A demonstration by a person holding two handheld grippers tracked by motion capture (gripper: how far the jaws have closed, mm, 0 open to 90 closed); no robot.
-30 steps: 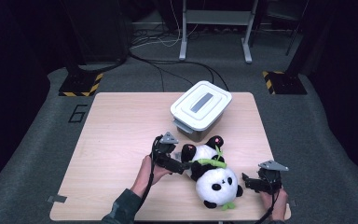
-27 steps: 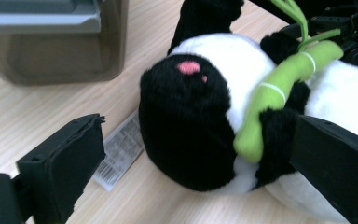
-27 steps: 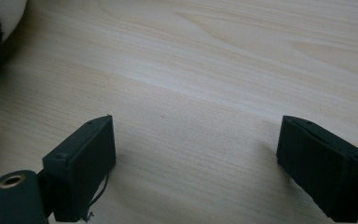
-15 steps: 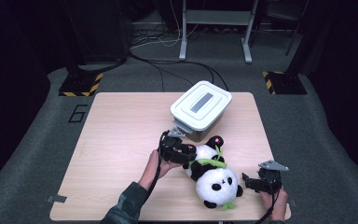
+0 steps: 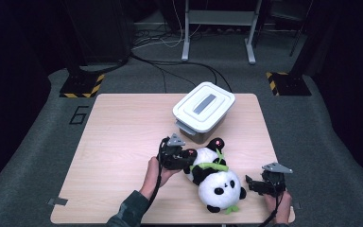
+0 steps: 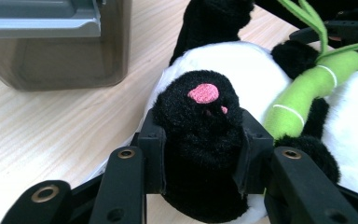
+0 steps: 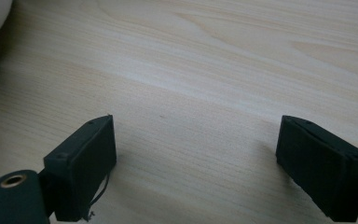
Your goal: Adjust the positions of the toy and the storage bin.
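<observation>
Black-and-white panda (image 5: 215,182), green bamboo (image 5: 209,166)

Panda (image 5: 217,182) on table (image 5: 118,142), box (image 5: 203,109) behind, left claw (image 5: 185,158) at its foot.

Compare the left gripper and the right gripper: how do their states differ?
The left gripper has just been closing, its pads pressing the toy panda's black foot; the right gripper stands wide open over bare table, holding nothing. Both have black jaws and are hand-held.
</observation>
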